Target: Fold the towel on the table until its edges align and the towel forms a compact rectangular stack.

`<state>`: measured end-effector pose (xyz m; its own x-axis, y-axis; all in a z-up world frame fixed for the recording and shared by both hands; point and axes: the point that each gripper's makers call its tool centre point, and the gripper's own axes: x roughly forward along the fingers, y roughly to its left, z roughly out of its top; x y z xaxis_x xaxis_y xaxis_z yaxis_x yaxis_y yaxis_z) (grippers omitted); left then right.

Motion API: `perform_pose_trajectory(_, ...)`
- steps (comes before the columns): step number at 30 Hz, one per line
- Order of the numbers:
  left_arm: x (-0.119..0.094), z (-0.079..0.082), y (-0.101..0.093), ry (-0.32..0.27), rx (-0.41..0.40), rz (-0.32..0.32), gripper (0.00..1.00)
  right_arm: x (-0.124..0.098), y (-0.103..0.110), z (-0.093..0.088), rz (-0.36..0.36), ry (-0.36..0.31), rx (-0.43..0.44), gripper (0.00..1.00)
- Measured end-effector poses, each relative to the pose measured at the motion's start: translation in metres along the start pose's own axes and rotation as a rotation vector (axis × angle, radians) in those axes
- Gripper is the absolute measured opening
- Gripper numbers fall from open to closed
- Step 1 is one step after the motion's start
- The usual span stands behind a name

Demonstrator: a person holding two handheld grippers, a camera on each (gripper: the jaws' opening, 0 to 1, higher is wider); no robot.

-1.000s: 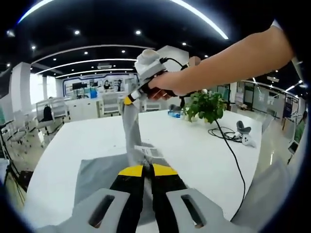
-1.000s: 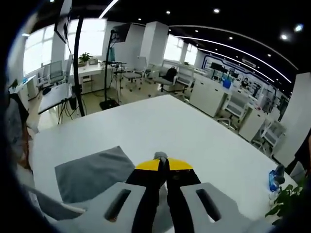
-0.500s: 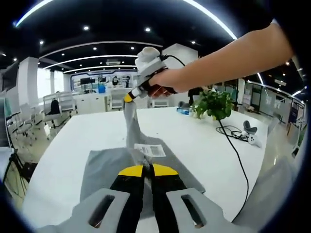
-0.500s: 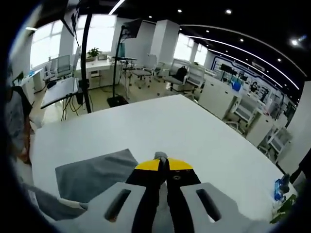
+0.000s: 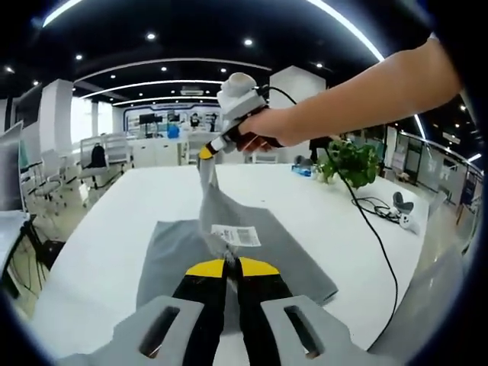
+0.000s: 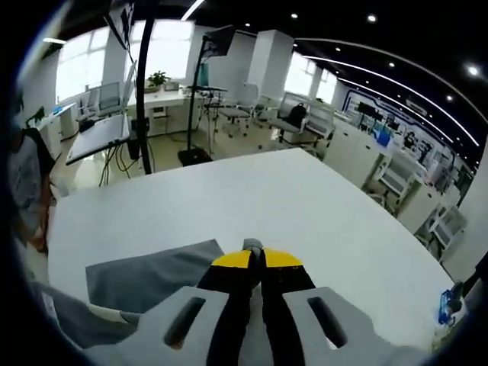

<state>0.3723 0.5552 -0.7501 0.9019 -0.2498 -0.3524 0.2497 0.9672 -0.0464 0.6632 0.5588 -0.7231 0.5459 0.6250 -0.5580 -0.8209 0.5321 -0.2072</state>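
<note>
Grey towel [image 5: 175, 255], two corners lifted

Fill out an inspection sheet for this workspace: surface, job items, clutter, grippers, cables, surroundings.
Surface: white table, large, mostly bare.
Job's things: grey towel partly flat on the table, one corner lifted; white label showing.
Clutter: potted plant and a small white device at the far side.
Grippers: left gripper shut on the towel; right gripper shut on the towel's raised corner, held in a hand.
Cables: black cable crossing the table.
Surroundings: open office with desks, chairs, a black stand.
</note>
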Motion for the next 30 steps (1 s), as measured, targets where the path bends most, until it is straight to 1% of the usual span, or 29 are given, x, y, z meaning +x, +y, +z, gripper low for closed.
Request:
perform_pose_trajectory(2, 0.000, -0.002, 0.002, 0.005, -0.007, 0.006, 0.04, 0.004, 0.003, -0.001, 0.006, 0.004, -0.011, 0.01)
perform_pose_trajectory(6, 0.001, -0.010, 0.012, 0.012, -0.019, 0.023, 0.04, 0.011, 0.009, -0.001, 0.012, 0.008, -0.010, 0.01)
perform_pose_trajectory(11, 0.000, -0.014, 0.015, 0.020, -0.022, 0.032, 0.04, 0.023, 0.015, -0.004, 0.020, 0.013, -0.007, 0.01)
perform_pose_trajectory(15, 0.001, -0.020, 0.020, 0.029, -0.026, 0.037, 0.04, 0.039, 0.016, -0.005, 0.030, 0.013, -0.011, 0.01)
perform_pose_trajectory(17, 0.002, -0.022, 0.023, 0.029, -0.031, 0.039, 0.04, 0.038, 0.018, -0.004, 0.032, 0.012, -0.011, 0.01)
perform_pose_trajectory(20, 0.004, -0.025, 0.027, 0.035, -0.036, 0.046, 0.04, 0.044, 0.022, -0.006, 0.036, 0.015, -0.012, 0.01)
perform_pose_trajectory(22, 0.004, -0.028, 0.029, 0.038, -0.044, 0.047, 0.04, 0.050, 0.025, -0.007, 0.043, 0.019, -0.018, 0.01)
perform_pose_trajectory(23, 0.004, -0.030, 0.033, 0.041, -0.041, 0.053, 0.04, 0.054, 0.027, -0.006, 0.046, 0.020, -0.022, 0.01)
perform_pose_trajectory(26, 0.004, -0.032, 0.037, 0.043, -0.056, 0.062, 0.04, 0.060, 0.030, -0.004, 0.057, 0.017, -0.020, 0.01)
perform_pose_trajectory(30, 0.006, -0.040, 0.041, 0.055, -0.046, 0.064, 0.04, 0.068, 0.037, -0.006, 0.069, 0.017, -0.023, 0.01)
